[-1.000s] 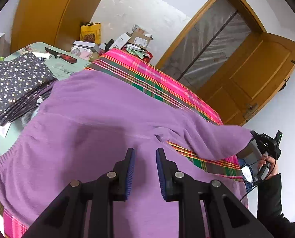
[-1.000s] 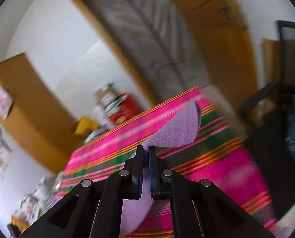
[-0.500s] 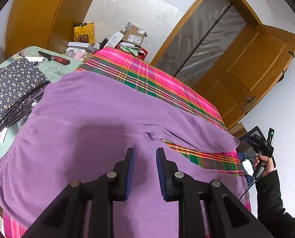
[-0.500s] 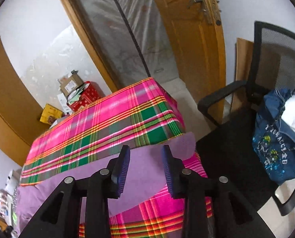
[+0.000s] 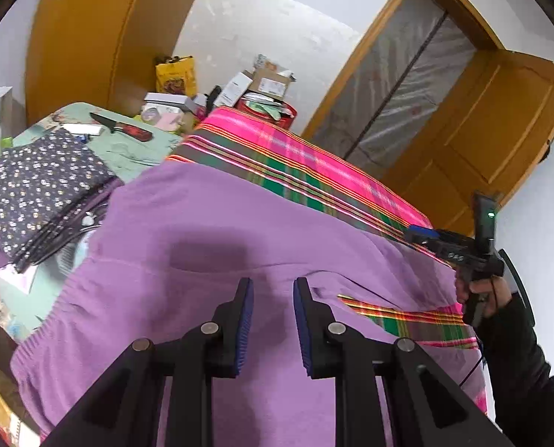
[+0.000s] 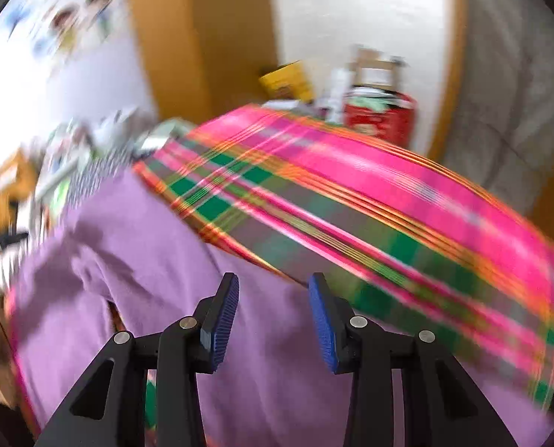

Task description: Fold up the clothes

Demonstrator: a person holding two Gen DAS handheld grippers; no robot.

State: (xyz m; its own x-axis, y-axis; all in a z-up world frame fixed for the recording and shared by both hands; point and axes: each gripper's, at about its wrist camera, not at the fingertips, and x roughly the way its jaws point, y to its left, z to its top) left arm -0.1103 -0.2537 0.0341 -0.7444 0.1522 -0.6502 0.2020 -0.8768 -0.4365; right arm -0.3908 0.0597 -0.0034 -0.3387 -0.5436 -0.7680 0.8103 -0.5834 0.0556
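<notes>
Both claws are released and hold nothing: the left gripper (image 5: 273, 290) hangs with its blue pads parted over the near middle of the purple sweater (image 5: 210, 246), and the right gripper (image 6: 273, 294) has its jaws spread wider, above the sweater's right part in a motion-blurred view. From the left wrist view the right gripper also shows at the far right, carried by a hand (image 5: 485, 294) in a dark sleeve (image 5: 519, 354), off the table's right edge.

The sweater lies spread flat across the near half of the pink-and-green plaid tablecloth (image 5: 314, 160), its ribbed hem at the near left and one sleeve stretched toward the right. Bare plaid fills the far half. To the left, a folded dark floral garment (image 5: 38, 186) sits on a pale green surface (image 5: 128, 149), just beside the sweater. Farther back lies a knife (image 5: 122, 128) with a red handle, and boxes (image 5: 266, 82) are piled against the wall.
</notes>
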